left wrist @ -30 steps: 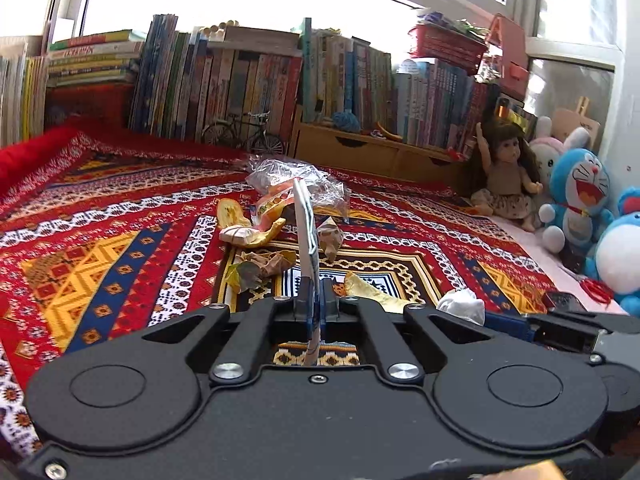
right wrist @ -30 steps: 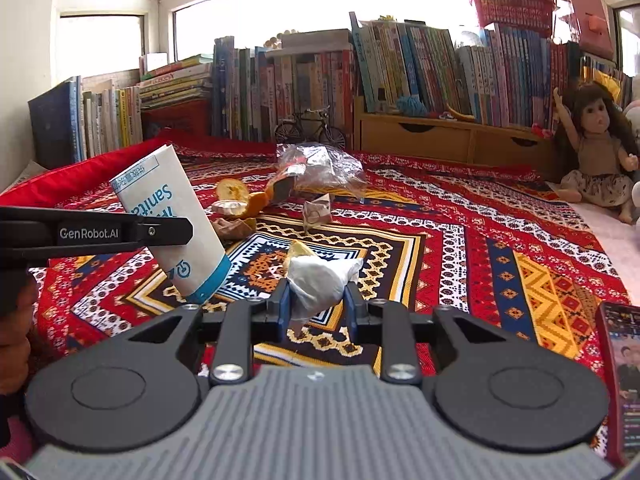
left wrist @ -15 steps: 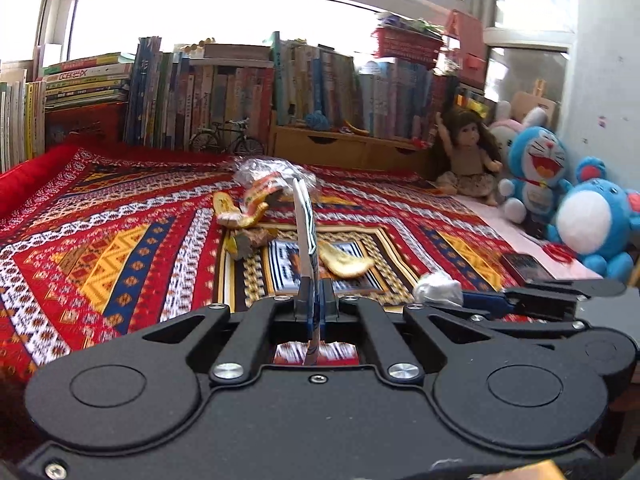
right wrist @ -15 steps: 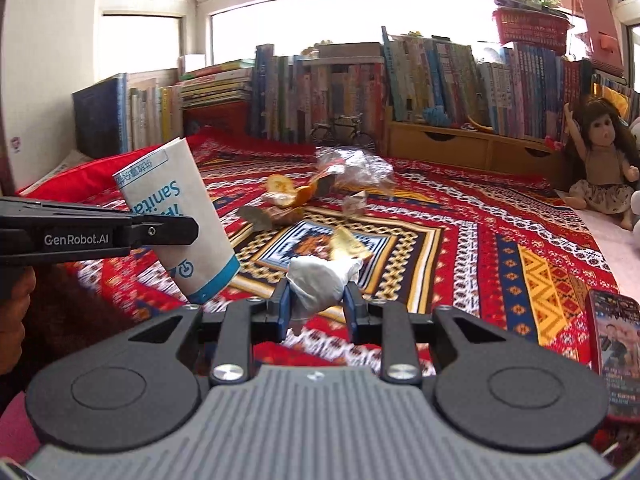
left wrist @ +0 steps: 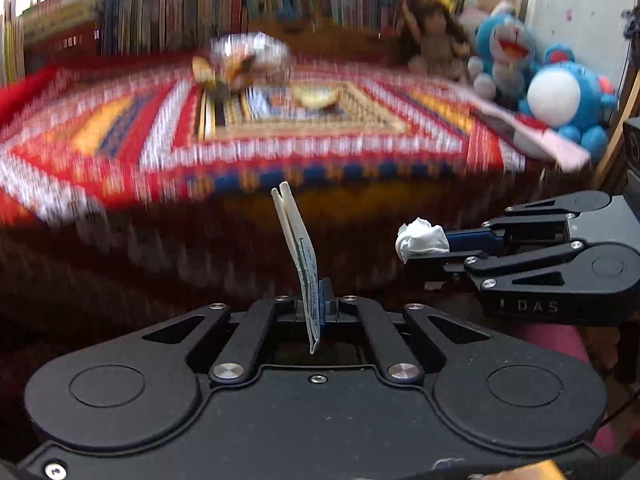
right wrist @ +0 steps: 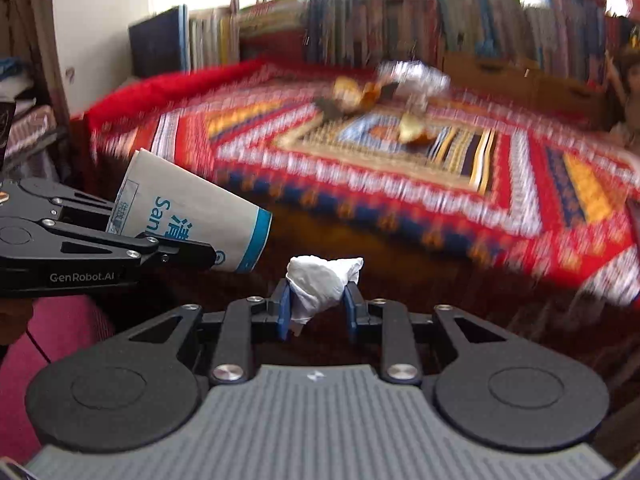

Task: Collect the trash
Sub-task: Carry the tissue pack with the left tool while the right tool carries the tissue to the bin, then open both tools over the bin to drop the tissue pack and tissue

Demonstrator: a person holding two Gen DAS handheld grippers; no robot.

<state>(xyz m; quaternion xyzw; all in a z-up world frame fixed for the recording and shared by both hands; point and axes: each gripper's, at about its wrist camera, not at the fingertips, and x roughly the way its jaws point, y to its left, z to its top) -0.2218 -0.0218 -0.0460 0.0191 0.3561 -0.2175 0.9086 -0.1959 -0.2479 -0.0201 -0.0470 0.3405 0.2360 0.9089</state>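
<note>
Left tongs [left wrist: 316, 296] pinch flattened paper packet [left wrist: 300, 256]; right tongs [right wrist: 318, 304] pinch crumpled tissue [right wrist: 322, 280]. Both have withdrawn past the bed [left wrist: 280, 152] edge; remaining wrappers [left wrist: 244, 64] lie at twelve o'clock, likely disposal next.

Black linkage gripper [left wrist: 316, 312], blue jaws, silver screws

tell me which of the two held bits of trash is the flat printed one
The white-and-blue packet clamped in the left gripper. The right gripper holds a crumpled white tissue wad, lumpy and without print.
</note>
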